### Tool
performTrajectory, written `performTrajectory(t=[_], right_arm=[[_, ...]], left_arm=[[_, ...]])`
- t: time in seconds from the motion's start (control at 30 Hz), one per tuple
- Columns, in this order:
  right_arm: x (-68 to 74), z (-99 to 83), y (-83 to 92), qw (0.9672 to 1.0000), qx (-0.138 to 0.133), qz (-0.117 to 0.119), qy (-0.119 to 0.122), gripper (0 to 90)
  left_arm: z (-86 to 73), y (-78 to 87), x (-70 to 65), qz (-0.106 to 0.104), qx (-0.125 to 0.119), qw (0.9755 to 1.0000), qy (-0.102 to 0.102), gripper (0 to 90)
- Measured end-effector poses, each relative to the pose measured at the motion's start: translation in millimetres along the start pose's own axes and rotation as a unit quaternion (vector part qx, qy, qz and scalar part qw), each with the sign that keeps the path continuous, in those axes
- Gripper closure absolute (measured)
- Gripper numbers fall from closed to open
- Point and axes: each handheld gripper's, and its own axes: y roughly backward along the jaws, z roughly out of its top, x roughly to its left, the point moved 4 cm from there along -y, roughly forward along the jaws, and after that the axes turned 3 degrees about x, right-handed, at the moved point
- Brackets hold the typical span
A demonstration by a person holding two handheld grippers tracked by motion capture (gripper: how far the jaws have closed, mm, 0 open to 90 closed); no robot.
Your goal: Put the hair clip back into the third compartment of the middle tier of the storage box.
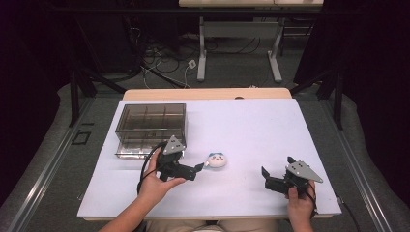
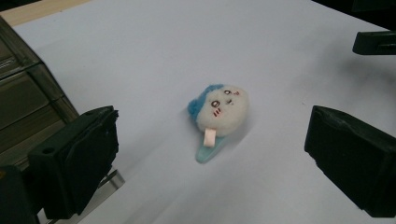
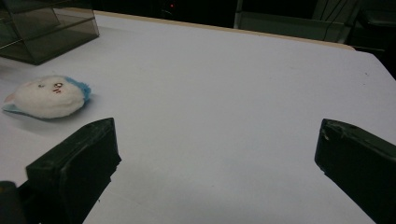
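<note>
White and blue, a small round plush toy (image 1: 217, 160) with a cartoon face lies on the white table (image 1: 251, 125), just ahead of the left gripper (image 2: 210, 154), whose jaws are spread wide and empty. Beside it stands a smoky clear plastic drawer box (image 1: 151, 126). The right gripper (image 1: 276, 174) rests well apart, jaws released.

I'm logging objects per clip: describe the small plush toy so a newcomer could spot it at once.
On the white table, look right of the smoky clear drawer box, just ahead of the left gripper and its open jaws. The plush toy lies there: a small white round face with a blue tuft, the one soft thing on the table.
</note>
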Motion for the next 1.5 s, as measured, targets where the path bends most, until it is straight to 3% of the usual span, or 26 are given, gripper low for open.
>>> performTrajectory(t=[0.27,0.6,0.8,1.5], right_arm=[[-1.9,-0.2,0.1,1.0,-0.003,0.002,-0.005,0.0],[-4.0,-0.9,0.0,1.0,-0.002,0.004,-0.008,0.0],[-5.1,-1.6,-0.6,0.9999,0.001,0.002,-0.01,0.0],[-7.8,-2.9,-1.7,0.9999,-0.001,0.003,-0.014,0.0]], left_arm=[[17.4,-18.0,-10.5,-0.021,0.002,0.9997,0.01,2.7],[25.8,-44.9,-11.9,-0.02,0.021,0.9992,0.026,2.8],[28.1,-57.1,-14.0,-0.026,0.03,0.9983,0.043,3.7],[21.8,-94.2,-14.6,-0.019,0.068,0.9959,0.057,5.1]])
